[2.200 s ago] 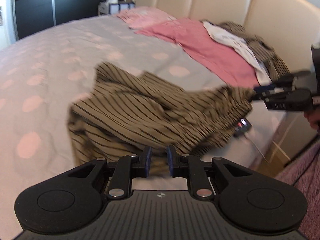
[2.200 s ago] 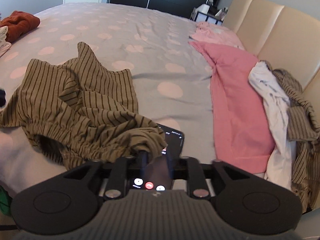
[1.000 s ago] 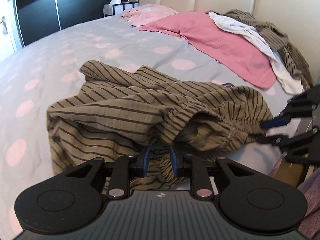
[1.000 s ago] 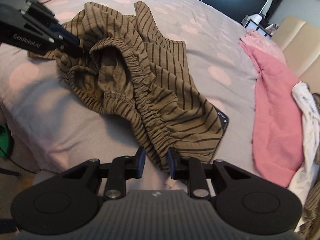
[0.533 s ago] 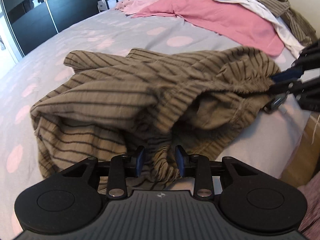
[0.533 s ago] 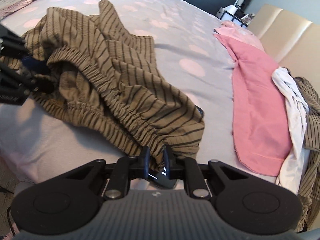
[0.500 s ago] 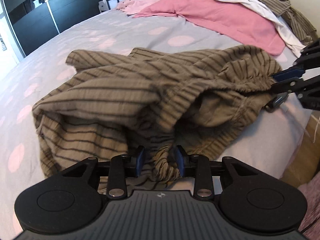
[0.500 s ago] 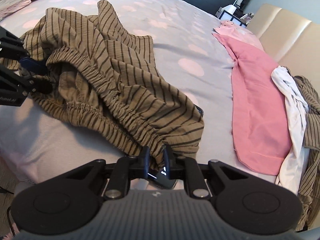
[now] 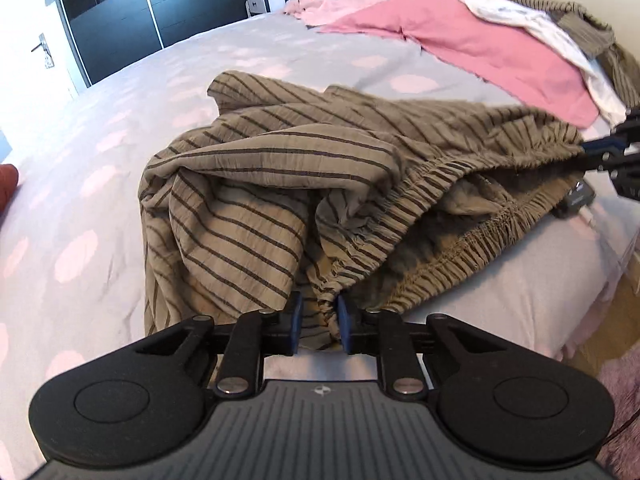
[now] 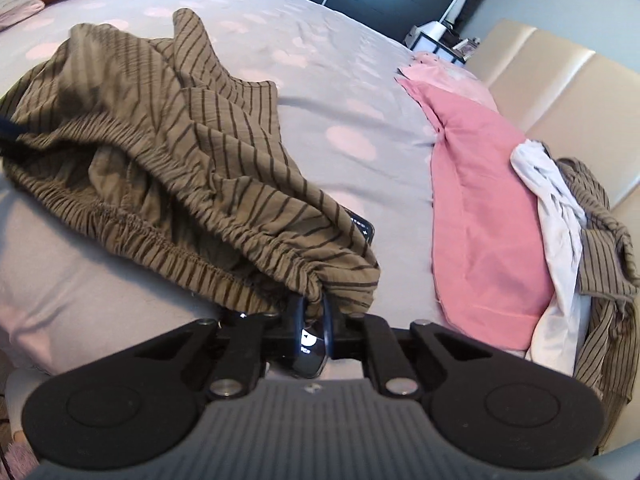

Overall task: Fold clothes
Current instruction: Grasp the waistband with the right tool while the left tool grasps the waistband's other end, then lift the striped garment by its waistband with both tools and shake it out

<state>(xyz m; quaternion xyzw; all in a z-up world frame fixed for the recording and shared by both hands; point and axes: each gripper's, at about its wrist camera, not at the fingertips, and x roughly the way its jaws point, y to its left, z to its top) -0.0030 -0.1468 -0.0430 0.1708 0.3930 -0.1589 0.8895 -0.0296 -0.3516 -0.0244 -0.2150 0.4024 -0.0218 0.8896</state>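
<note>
Olive-brown striped trousers with elastic waistband [image 9: 280, 184] are pinched at opposite waistband ends by closing left gripper [image 9: 319, 322] and closing right gripper [image 10: 313, 312] over grey pink-dotted bedspread [image 9: 100, 168].

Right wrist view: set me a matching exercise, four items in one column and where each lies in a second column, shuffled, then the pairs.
Items:
1. olive striped trousers with elastic waistband
2. plain pink garment
3. white crumpled garment
4. black smartphone with lit screen

Places:
A. spread flat near the beige padded headboard
B. draped over the pink garment's far edge
C. partly under the striped fabric, at the bed's edge
D. bunched on the grey dotted bedcover, waistband between the right hand-held gripper's closing fingers

Pairs: 1-D, 2-A, 3-B, 4-C
</note>
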